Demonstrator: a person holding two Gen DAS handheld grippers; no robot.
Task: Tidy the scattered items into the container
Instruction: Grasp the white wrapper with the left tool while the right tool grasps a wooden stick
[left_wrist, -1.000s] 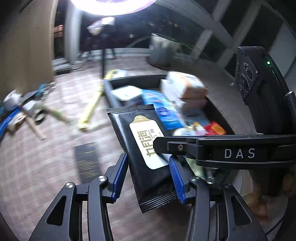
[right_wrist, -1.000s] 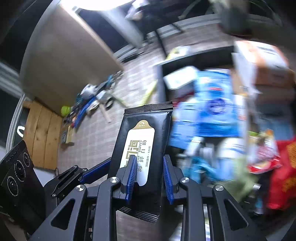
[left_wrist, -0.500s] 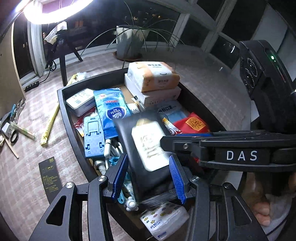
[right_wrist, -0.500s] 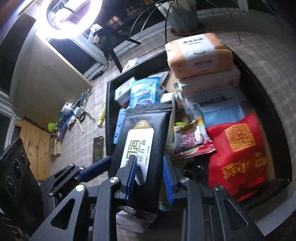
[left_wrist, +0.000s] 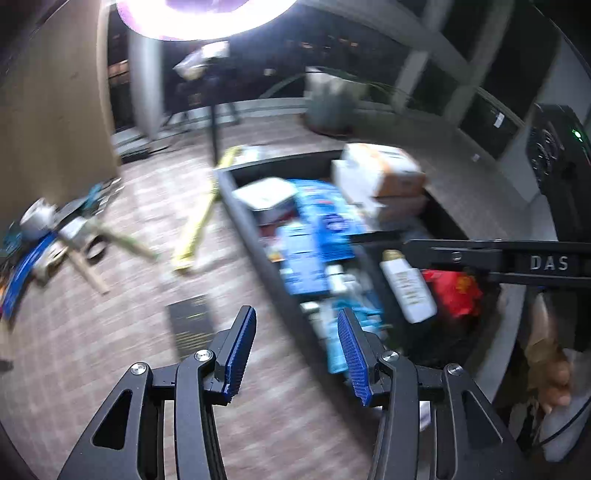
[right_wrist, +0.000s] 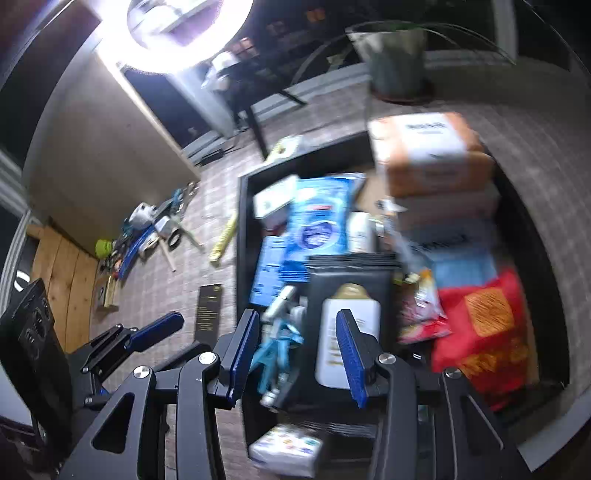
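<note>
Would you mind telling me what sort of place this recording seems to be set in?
Probably a home balcony or sunroom at night: dark window panes behind a potted plant with long thin leaves, a grey-brown tiled floor, and a bright ring light on a stand. A black rectangular container full of household packets sits on the floor.

Black packet (right_wrist: 351, 295) with cream label, red bag (right_wrist: 484, 325), blue pouch (right_wrist: 319, 218), orange-and-white pack (right_wrist: 428, 151), blue-padded claws.
</note>
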